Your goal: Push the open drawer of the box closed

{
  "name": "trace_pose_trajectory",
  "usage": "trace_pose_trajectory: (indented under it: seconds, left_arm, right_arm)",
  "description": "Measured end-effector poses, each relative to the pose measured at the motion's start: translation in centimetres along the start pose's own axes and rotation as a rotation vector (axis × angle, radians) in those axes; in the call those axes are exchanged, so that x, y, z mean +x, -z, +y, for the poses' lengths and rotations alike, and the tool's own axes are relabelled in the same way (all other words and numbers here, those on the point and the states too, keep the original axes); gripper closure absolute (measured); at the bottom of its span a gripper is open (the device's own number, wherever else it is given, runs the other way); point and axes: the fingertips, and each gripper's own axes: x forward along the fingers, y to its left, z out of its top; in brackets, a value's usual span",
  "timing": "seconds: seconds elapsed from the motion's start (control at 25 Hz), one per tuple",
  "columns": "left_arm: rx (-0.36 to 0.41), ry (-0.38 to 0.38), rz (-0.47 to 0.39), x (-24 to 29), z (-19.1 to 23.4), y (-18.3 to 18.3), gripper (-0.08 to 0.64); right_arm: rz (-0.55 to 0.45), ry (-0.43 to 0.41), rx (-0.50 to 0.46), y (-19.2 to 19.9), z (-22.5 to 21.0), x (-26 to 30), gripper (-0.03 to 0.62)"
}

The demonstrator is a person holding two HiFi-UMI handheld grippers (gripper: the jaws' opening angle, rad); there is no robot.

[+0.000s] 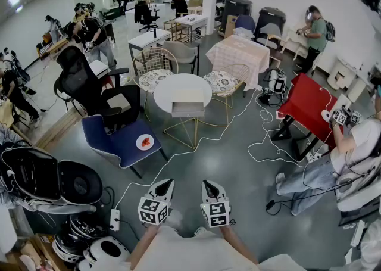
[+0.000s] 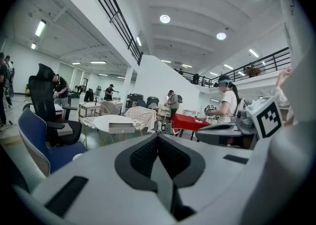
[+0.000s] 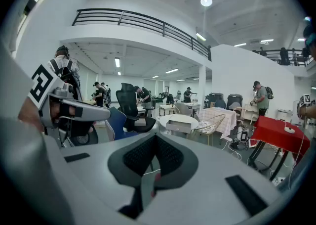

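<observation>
A grey box (image 1: 187, 108) with its drawer pulled out towards me sits on the near edge of a round white table (image 1: 178, 88), a few steps ahead. Both grippers are held low and close to my body, far from the box. The left gripper (image 1: 163, 184) and the right gripper (image 1: 208, 184) are side by side, both shut with nothing between the pads. The left gripper view shows the box (image 2: 121, 128) small beyond the shut left gripper (image 2: 158, 139). In the right gripper view the box (image 3: 178, 125) lies beyond the shut right gripper (image 3: 155, 139).
A blue armchair (image 1: 122, 142) and a black office chair (image 1: 89, 88) stand left of the table, with gold wire chairs (image 1: 223, 82) behind it. White cables (image 1: 238, 139) trail over the grey floor. A red table (image 1: 309, 103) and a seated person (image 1: 351, 156) are to the right.
</observation>
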Motion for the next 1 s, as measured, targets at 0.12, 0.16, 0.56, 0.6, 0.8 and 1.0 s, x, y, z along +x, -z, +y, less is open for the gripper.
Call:
trace_pose_trajectory:
  seconds: [0.12,0.16,0.56,0.6,0.8,1.0]
  left_arm:
    - [0.007,0.002,-0.009,0.7,0.1,-0.4,0.548]
    - [0.009,0.001,-0.012,0.9,0.1,-0.6,0.548]
    - [0.016,-0.022,-0.006,2.4,-0.1,-1.1,0.548]
    - [0.015,-0.027,-0.004,2.6,-0.2,-1.1,0.548]
    - [0.003,-0.049,-0.001,3.7,-1.1,-1.1,0.548]
    - [-0.005,-0.066,0.011,5.0,-2.1,-0.4,0.548]
  right_arm:
    - [-0.008,0.000,0.001,-0.2,-0.5,0.4,0.577]
    - [-0.011,-0.002,0.000,-0.4,-0.7,0.6,0.577]
    - [-0.030,-0.033,0.018,-1.0,-2.2,1.1,0.577]
    - [-0.029,-0.035,0.018,-0.9,-2.5,1.1,0.577]
    - [-0.029,-0.038,0.018,-0.6,-4.4,0.8,0.577]
    - [-0.027,-0.050,0.023,-0.1,-6.4,0.7,0.577]
